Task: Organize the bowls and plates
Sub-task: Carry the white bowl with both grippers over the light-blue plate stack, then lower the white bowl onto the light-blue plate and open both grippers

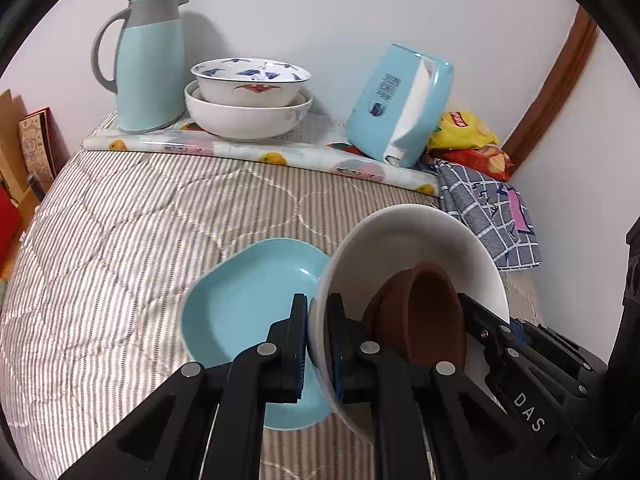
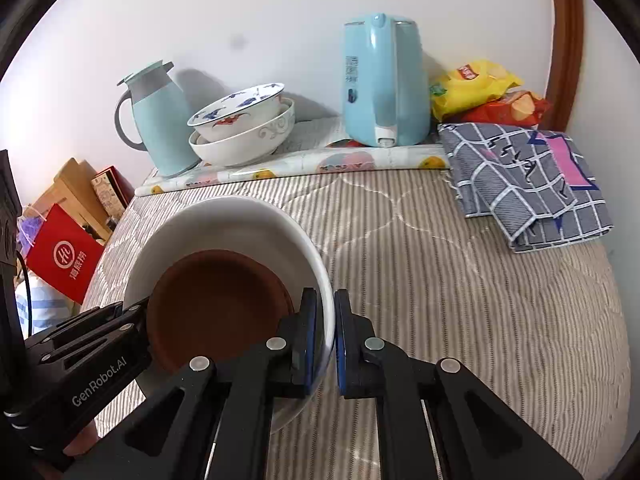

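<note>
1. The main risk is the white bowl (image 1: 404, 236) tilting out of a two-point hold. It is carried by opposite sides of its rim only, so if one hand runs ahead of or drops below the other, the bowl would twist between the pads and could slip free.

2. The brown dishes (image 1: 420, 312) lie loose inside the white bowl, leaning against its wall in the left wrist view. A sharper tilt would let them slide — their shifting weight could jerk the rim out of the pads.

3. The light blue plate (image 1: 248, 312) lies on the striped quilt (image 1: 120, 240) just beside the white bowl, partly under its near edge. Lowering the bowl without clearing the plate would knock rim against rim; whether they touch now I cannot tell.

4. The quilt is soft, so a bowl set down on it unevenly may rock.

5. The left gripper (image 1: 318, 340) is clenched on the white bowl's rim, one pad inside the wall and one outside — almost no gap beyond the wall's thickness.

6. The right gripper (image 2: 325, 332) is clamped the same way on the opposite side of the white bowl's rim, nearly fully closed around the thin wall.
</note>
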Demonstrator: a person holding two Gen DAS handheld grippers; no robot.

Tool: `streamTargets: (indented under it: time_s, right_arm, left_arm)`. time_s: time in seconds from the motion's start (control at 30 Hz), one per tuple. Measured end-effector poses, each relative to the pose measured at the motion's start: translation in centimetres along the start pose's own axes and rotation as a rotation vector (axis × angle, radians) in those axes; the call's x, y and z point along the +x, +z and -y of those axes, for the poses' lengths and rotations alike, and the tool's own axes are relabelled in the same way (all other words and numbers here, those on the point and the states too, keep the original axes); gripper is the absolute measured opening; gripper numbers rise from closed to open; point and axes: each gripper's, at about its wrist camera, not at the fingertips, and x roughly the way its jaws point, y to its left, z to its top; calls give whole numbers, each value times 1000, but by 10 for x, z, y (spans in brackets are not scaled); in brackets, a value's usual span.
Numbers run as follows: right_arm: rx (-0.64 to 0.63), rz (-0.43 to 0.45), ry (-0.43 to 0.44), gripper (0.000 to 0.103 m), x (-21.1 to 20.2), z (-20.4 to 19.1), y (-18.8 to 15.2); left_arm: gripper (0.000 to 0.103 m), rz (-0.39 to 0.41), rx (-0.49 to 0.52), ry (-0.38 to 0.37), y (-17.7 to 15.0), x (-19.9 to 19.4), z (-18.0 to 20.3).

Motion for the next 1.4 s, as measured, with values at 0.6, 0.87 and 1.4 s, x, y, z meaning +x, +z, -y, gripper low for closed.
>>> streamTargets:
  time_s: [0.6,0.87,1.4]
  right_arm:
    - [-41,-60,11,8,39,-31,7]
    - [-47,-94,6,8,56,-36,3]
    - [-42,-138,6,9,82,-40,2]
  left_arm:
    - [10,-43,-58,14,5,22,-43]
    - [10,-72,-75,13,2,36,-55]
    - [11,-107,-88,13,0,55,-67]
